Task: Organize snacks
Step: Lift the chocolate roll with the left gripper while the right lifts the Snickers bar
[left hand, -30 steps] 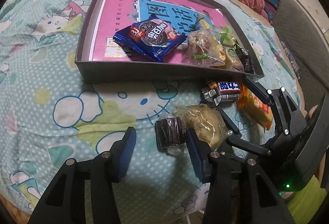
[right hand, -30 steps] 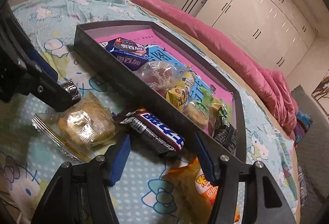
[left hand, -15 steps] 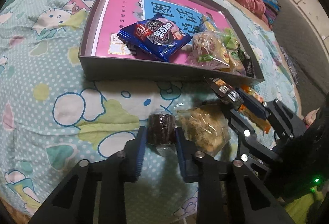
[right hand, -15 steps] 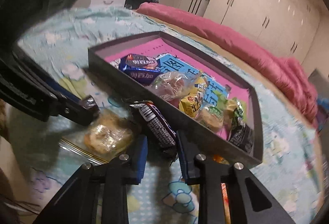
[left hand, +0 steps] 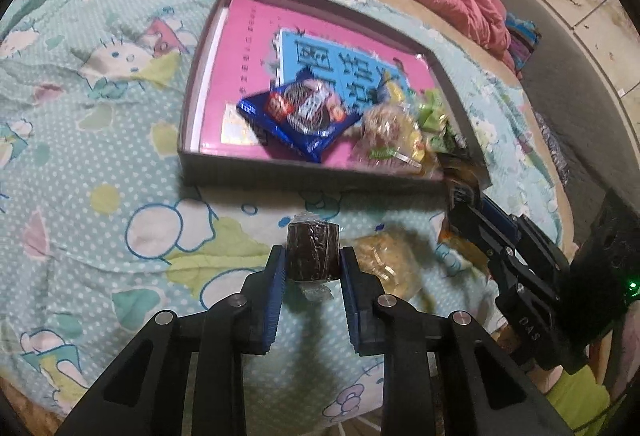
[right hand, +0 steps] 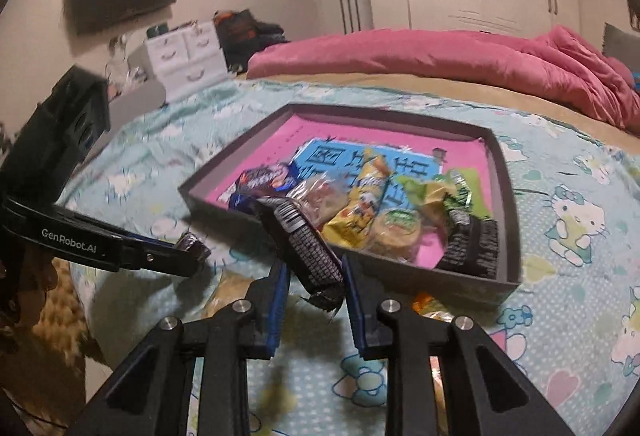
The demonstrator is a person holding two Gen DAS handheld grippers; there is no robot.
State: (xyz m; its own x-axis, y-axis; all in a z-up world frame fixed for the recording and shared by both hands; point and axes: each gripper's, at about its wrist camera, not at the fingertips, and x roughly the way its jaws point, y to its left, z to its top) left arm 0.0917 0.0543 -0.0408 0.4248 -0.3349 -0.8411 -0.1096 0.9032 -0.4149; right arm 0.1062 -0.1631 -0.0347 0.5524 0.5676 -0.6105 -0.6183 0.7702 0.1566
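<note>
The left gripper (left hand: pixel 312 263) is clenching a brown cake (left hand: pixel 313 251); the right gripper (right hand: pixel 316 278) is closing on a dark bar (right hand: pixel 308 250), the tray (right hand: pixel 440 278) just beyond.

The left tongs (left hand: pixel 312 262) point steeply down, blue pads clamped on a dark round wrapped cake (left hand: pixel 313 251) held clear of the bed. The right tongs (right hand: pixel 316 276) tilt less steeply, jaws closing on a dark chocolate bar (right hand: pixel 304 240) gripped between them.

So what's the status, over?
Left gripper shut on brown cake. Right gripper closing on black bar. Tray ahead, path looks clear.
</note>
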